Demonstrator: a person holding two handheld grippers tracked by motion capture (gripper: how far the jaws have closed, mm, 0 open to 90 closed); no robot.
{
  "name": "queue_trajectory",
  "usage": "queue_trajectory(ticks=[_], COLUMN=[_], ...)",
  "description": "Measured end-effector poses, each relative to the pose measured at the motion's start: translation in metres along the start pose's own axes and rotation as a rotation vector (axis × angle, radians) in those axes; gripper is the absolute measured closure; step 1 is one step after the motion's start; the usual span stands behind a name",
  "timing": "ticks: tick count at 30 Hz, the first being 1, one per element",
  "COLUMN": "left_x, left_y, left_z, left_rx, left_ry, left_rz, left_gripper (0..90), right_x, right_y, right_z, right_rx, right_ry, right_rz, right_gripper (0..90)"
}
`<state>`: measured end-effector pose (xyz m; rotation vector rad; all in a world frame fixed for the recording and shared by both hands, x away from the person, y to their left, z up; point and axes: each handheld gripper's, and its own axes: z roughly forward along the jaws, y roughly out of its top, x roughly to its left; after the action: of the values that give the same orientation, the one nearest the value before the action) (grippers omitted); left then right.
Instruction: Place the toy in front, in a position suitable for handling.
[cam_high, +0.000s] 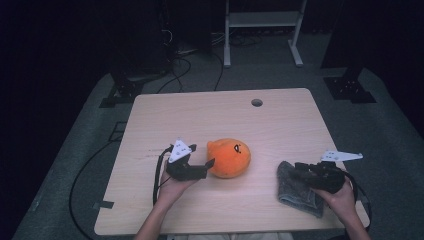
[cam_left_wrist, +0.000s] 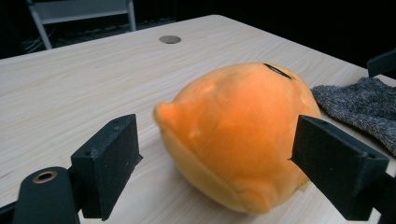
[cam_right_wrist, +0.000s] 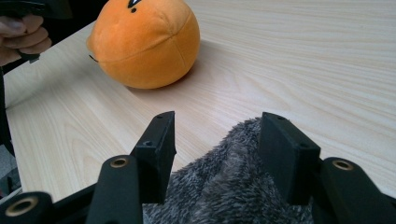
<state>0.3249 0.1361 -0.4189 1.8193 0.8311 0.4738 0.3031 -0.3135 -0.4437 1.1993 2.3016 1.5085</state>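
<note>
Orange plush (cam_high: 229, 158) sits mid-table (cam_high: 210, 115), cloth (cam_high: 296, 186) off to its right. Left gripper (cam_left_wrist: 219, 158) jaws apart either side of plush, not pressing; right gripper (cam_right_wrist: 219, 149) open over cloth. Plush looks light and squishy, so grab across its fat middle

Round orange plush toy (cam_high: 229, 158) resting mid-table, grey fuzzy cloth (cam_high: 298, 190) lying crumpled well apart, near table edge

On the table (cam_high: 210, 110), the plush toy (cam_high: 230, 157) sits at the frame's centre; the cloth (cam_high: 295, 190) lies at lower right, well apart. A shelf (cam_high: 262, 20) stands behind, at top.
</note>
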Motion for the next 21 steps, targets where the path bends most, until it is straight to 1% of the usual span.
queue_trajectory(ticks=[5,7,10,11,13,15,18,21], left_x=[0.004,0.005,0.01,0.011,0.012,0.015,0.019,0.022], left_y=[-0.007,-0.008,-0.013,-0.014,-0.015,-0.018,-0.021,-0.027], left_z=[-0.01,-0.012,-0.02,-0.023,-0.025,-0.032,-0.037,-0.044], left_rx=[0.016,0.02,0.018,0.012,0.006,-0.003,-0.002,-0.007], left_ry=[0.017,0.021,0.048,0.057,0.064,0.078,0.094,0.111], left_rz=[0.013,0.011,0.01,0.0,0.001,-0.006,-0.005,-0.023], left_gripper=[13.9,13.1,12.8,12.8,12.8,12.8,12.5,12.4], right_x=[0.0,0.0,0.0,-0.001,-0.002,-0.002,-0.002,-0.001], right_y=[0.001,0.001,0.0,0.0,0.0,0.0,0.0,0.0], right_z=[0.001,0.0,0.0,0.0,-0.001,-0.001,-0.001,-0.002], right_rx=[0.002,0.004,0.006,0.005,0.005,0.001,0.0,0.002], right_ry=[-0.006,-0.009,-0.011,-0.013,-0.013,-0.014,-0.015,-0.012], right_rz=[-0.006,-0.009,-0.004,-0.004,-0.003,-0.002,-0.001,-0.005], right_gripper=[44.9,44.8,44.7,44.7,44.6,44.5,44.5,44.4])
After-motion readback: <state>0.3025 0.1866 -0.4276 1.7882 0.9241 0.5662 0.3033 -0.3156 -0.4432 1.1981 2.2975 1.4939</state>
